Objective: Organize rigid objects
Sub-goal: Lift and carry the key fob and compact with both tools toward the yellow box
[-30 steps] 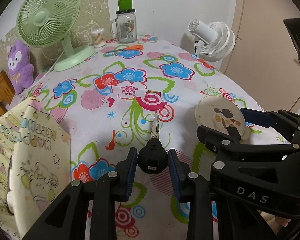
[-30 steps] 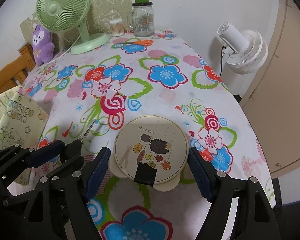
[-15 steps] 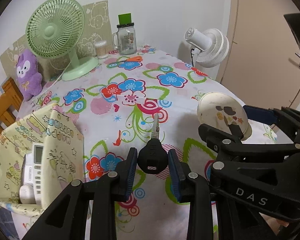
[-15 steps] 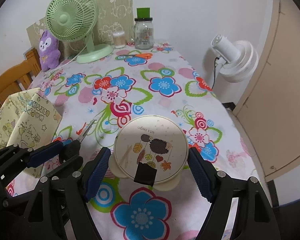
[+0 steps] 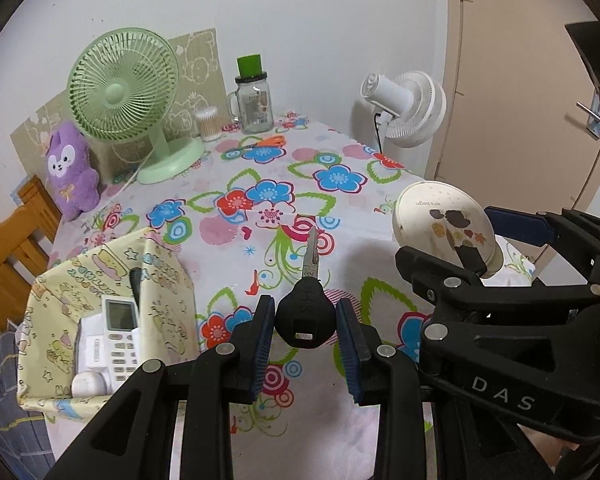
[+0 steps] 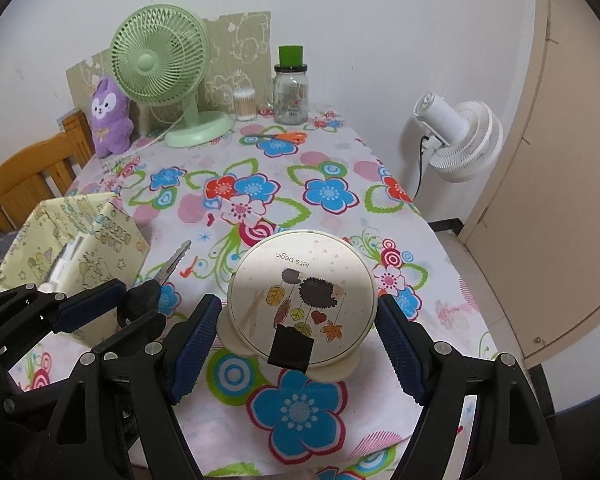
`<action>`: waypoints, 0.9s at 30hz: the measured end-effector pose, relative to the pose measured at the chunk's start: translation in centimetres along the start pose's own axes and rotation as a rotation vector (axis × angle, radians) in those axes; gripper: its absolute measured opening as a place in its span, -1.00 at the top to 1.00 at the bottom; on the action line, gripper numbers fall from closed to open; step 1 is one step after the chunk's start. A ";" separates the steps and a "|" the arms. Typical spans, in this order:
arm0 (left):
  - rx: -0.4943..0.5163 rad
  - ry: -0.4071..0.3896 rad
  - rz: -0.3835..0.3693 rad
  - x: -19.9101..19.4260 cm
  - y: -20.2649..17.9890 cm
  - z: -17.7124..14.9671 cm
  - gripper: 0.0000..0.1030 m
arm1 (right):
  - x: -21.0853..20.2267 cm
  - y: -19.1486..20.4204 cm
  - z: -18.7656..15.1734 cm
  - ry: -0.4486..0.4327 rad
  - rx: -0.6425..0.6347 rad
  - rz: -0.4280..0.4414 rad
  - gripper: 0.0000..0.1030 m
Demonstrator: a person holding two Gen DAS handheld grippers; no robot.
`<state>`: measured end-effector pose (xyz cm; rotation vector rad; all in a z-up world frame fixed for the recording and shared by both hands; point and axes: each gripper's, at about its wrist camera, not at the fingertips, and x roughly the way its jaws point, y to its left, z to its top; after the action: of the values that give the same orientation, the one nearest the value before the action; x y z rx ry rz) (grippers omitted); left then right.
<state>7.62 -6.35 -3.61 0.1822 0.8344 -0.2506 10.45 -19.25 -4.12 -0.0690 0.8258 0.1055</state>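
1. The black-headed metal key (image 5: 305, 312) is pinched by its head between the blue pads of the left gripper (image 5: 305, 350), blade pointing forward, held above the flowered tablecloth (image 5: 340, 178).
2. The round cream tin with a hedgehog picture (image 6: 302, 300) is clamped at its sides by the right gripper (image 6: 296, 346) — also off the cloth.
3. Left of both stands a yellow patterned fabric bin (image 5: 52, 312) holding a white remote control (image 5: 118, 340).
4. At the far edge — a green desk fan (image 5: 126, 92) and a glass jar with a green lid (image 5: 253, 100).
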 end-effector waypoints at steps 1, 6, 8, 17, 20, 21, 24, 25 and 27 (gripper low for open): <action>-0.001 -0.003 0.000 -0.2 0.1 0.0 0.39 | -0.4 0.2 0.0 -0.005 -0.001 0.000 -0.54; -0.004 -0.009 0.005 -1.4 0.8 0.0 0.39 | -1.6 1.0 0.2 -0.019 -0.012 0.004 -0.54; -0.004 -0.013 0.011 -1.9 1.2 -0.1 0.39 | -1.9 1.3 0.3 -0.020 -0.013 0.008 -0.54; -0.021 -0.026 0.020 -3.4 3.0 0.2 0.39 | -3.2 3.4 1.6 -0.040 -0.035 0.027 -0.54; -0.023 -0.034 0.029 -3.8 3.7 0.2 0.39 | -3.3 4.1 1.8 -0.045 -0.040 0.035 -0.54; -0.025 -0.036 0.032 -4.0 4.0 0.2 0.39 | -3.4 4.3 1.9 -0.047 -0.042 0.038 -0.54; -0.030 -0.039 0.041 -4.2 4.9 0.2 0.39 | -3.5 5.2 2.2 -0.052 -0.049 0.046 -0.54; -0.031 -0.040 0.043 -4.3 5.1 0.2 0.39 | -3.5 5.6 2.4 -0.054 -0.052 0.048 -0.54; -0.035 -0.041 0.048 -4.4 5.7 0.2 0.39 | -3.4 6.1 2.6 -0.054 -0.054 0.054 -0.54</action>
<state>6.55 -0.35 0.13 0.1641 0.7925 -0.1943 9.31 -13.14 0.01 -0.0945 0.7707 0.1793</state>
